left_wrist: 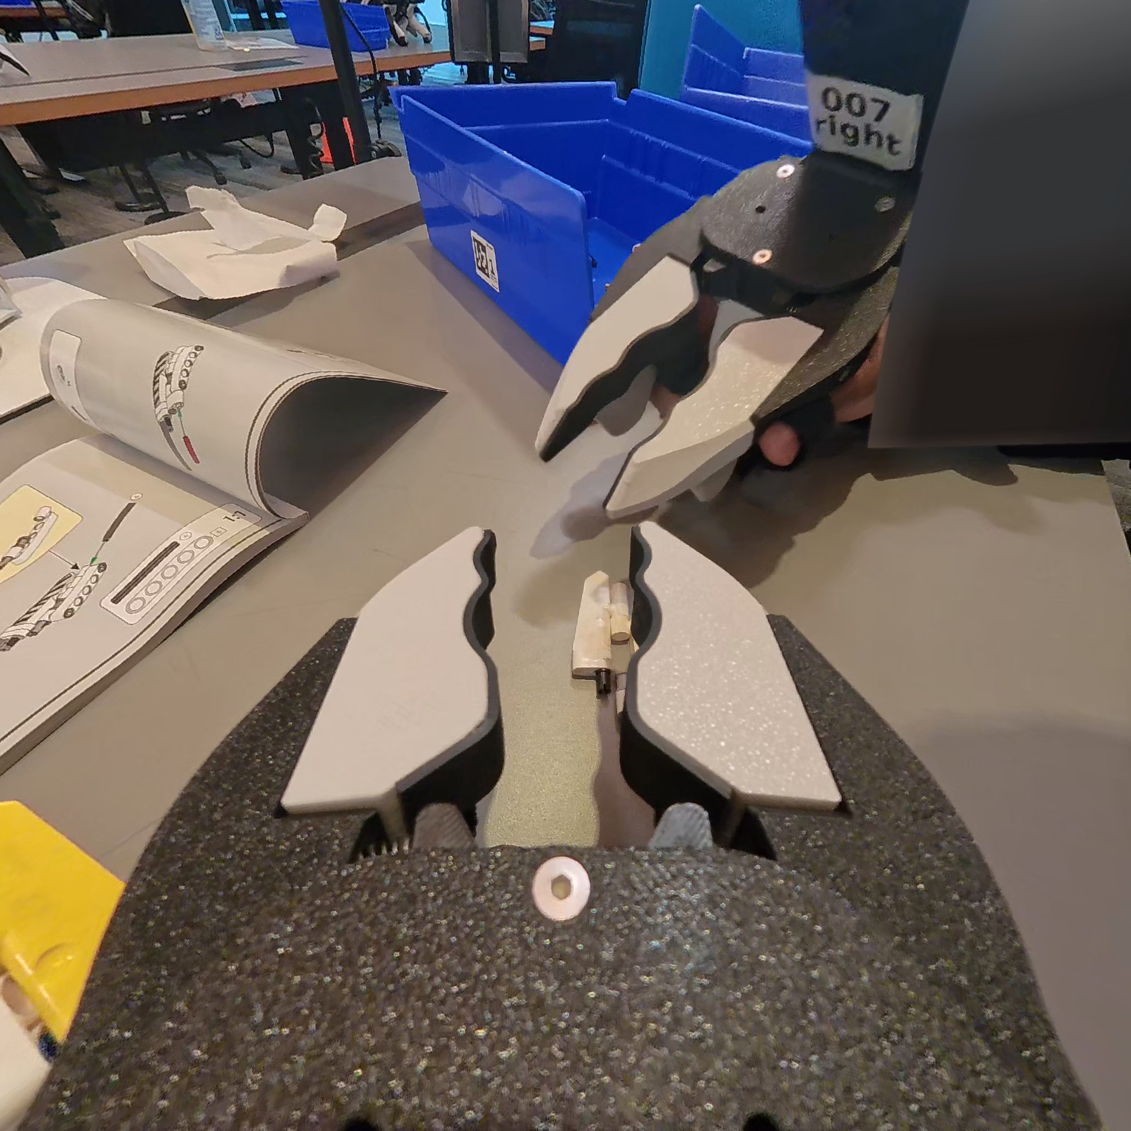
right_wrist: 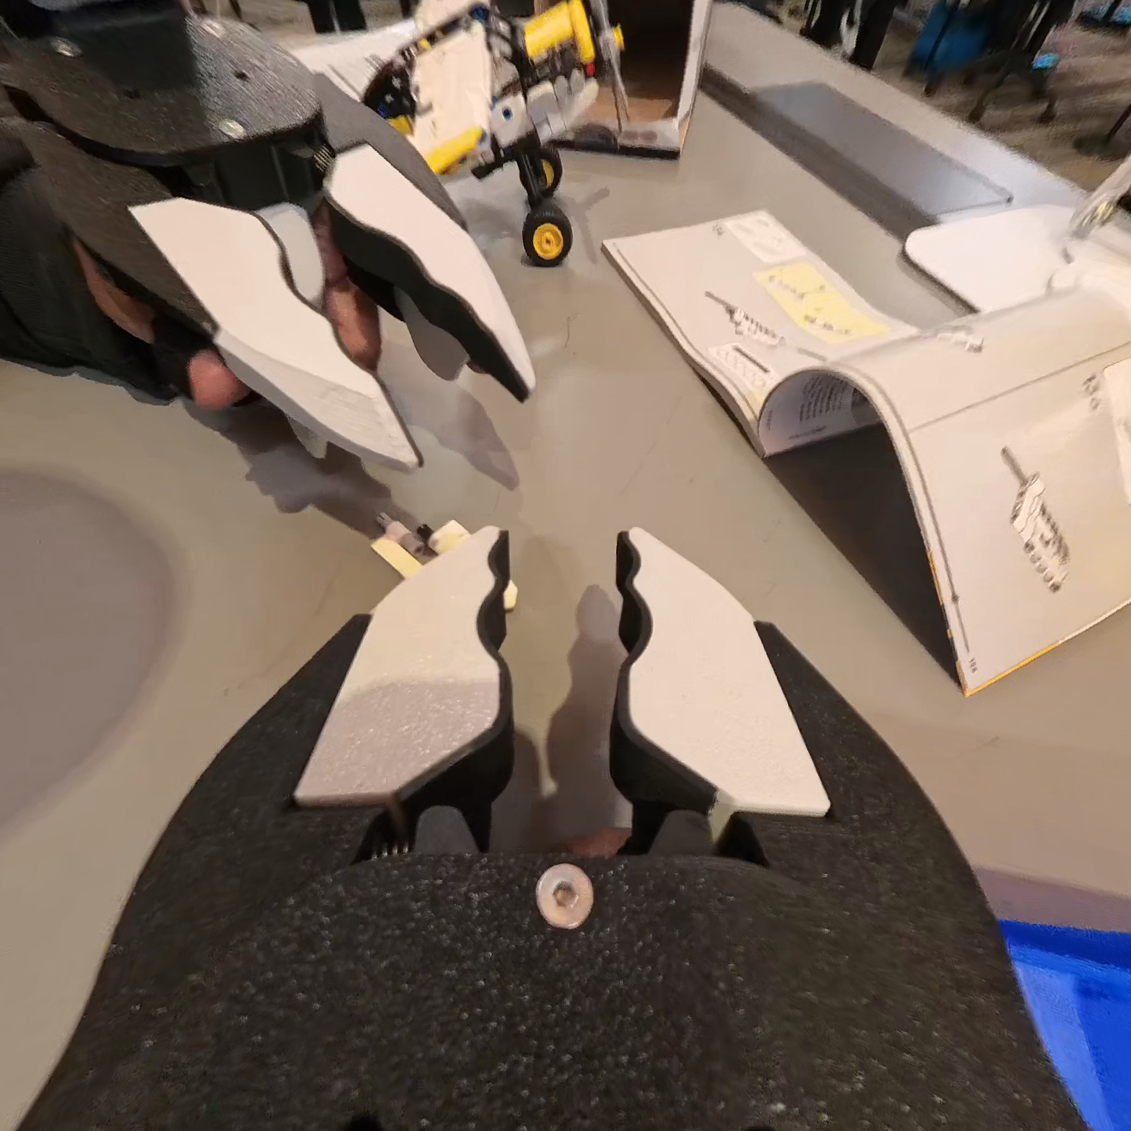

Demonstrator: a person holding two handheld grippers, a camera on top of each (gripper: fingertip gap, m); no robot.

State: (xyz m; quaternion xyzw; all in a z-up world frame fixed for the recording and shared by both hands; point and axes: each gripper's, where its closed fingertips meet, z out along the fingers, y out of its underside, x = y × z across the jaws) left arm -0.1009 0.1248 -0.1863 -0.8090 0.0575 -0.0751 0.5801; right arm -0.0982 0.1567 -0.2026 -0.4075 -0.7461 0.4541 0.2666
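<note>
Cream-white small brick assembly (left_wrist: 603, 624) lies on the grey table (left_wrist: 918, 612) beneath the spread, empty left gripper (left_wrist: 563, 551), the right gripper (right_wrist: 563, 551), likewise spread and empty, hovering just beside.

Grey table (left_wrist: 379, 287), wood-topped desks (left_wrist: 183, 67) behind, teal wall (left_wrist: 667, 43)

Both tongs share one build: a rough, speckled black body with a silver hex screw set in the middle, and two pale grey flat fingers with wavy black inner pads. The right tongs (left_wrist: 575, 483) carry a white tag on a dark blue strap. The hand (left_wrist: 795, 422) wears a black fingerless glove.
</note>
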